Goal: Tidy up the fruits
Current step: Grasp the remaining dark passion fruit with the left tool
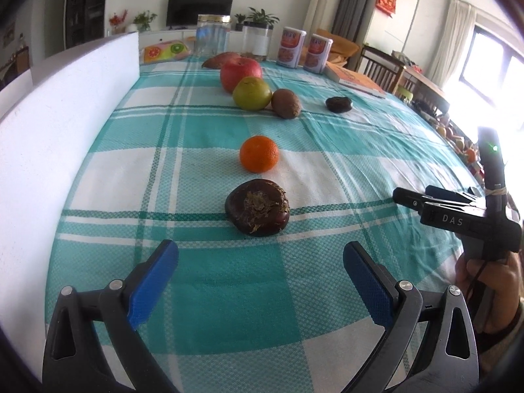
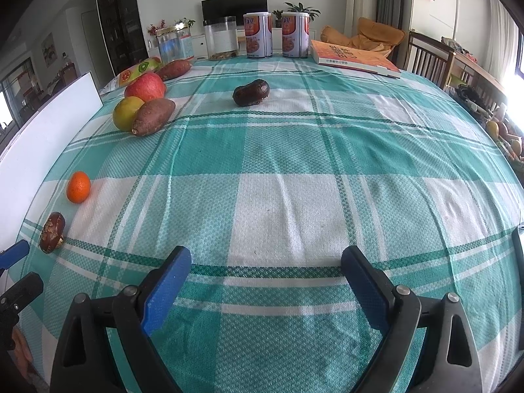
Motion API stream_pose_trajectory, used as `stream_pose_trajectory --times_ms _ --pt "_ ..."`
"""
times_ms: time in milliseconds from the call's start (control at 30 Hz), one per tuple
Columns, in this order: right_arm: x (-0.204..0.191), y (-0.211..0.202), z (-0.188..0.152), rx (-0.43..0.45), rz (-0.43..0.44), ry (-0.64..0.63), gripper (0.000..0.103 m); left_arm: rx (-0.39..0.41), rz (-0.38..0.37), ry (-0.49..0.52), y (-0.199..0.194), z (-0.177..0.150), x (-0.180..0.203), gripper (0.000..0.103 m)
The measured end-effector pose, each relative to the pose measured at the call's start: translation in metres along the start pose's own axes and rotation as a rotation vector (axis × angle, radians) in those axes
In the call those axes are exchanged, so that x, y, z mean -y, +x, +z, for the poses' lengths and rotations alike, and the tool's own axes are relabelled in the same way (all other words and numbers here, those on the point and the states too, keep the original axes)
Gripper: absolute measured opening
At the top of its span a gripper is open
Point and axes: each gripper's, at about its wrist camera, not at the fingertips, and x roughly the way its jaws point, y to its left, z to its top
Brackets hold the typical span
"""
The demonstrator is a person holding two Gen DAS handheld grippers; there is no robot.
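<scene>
Checked tablecloth (image 1: 203, 150), fruit in a row near the white board (image 1: 65, 124). My left claw (image 1: 260, 263) gapes empty just before the dark chestnut (image 1: 257, 207); orange (image 1: 259, 154) beyond. Right claw (image 2: 266, 267) spread, empty.

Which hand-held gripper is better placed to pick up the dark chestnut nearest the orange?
Left. The left hand-held gripper is open with the chestnut just ahead of it. The right hand-held gripper faces bare tablecloth, chestnut far off to its side.

Bright window glare, fisheye-warped edges
</scene>
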Motion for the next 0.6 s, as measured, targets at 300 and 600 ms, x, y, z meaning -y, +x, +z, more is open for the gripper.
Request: stream_pose_trajectory --times_ms 300,600 --pt "-0.001 0.002 0.000 -0.007 -0.025 -0.005 0.093 -0.035 0.032 0.009 0.006 -0.005 0.007 0.101" --pt "-0.002 0.004 0.001 -0.027 -0.053 0.000 0.099 -0.141 0.184 0.087 0.026 0.005 0.018 0.103"
